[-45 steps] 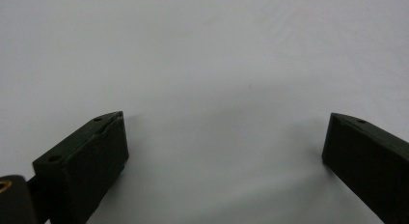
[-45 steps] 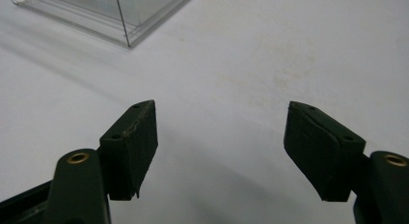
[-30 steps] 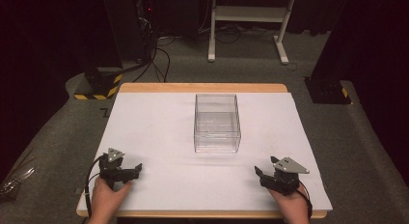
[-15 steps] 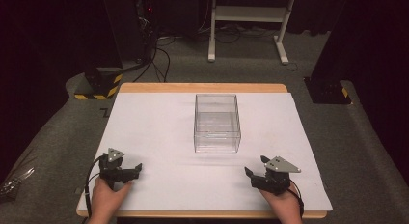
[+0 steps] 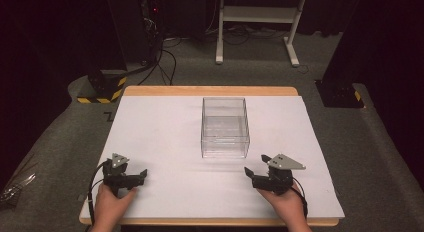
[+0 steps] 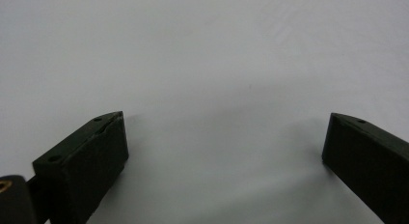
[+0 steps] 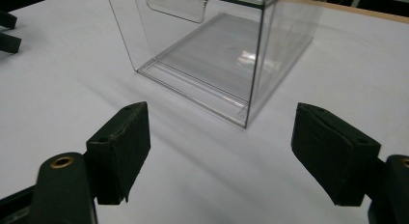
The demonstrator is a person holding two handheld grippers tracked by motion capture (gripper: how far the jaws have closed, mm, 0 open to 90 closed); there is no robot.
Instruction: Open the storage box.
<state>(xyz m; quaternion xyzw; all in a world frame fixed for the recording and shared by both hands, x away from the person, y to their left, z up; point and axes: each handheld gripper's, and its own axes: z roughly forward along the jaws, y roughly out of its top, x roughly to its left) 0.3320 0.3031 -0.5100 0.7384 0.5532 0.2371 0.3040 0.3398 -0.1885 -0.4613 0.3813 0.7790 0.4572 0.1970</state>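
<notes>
While both hands rest at the near edge of the counter, a clear plastic box stands upright and open-topped near the middle of the white sheet that covers it, nothing visible inside. A strip of bare wood shows along the counter's far edge.

Held in the person's left hand, the left gripper sits low at the near left of the sheet, pointing roughly rightward, well apart from the box. From its own view its jaws are spread wide over plain white surface with nothing between them.

On the near right side, the right hand holds the right gripper, which points toward the box's near right corner and sits near it without touching. Its grey three-cornered plate is on top. In the right gripper view the jaws stand wide apart, empty, with the box's nearest corner just beyond them.
</notes>
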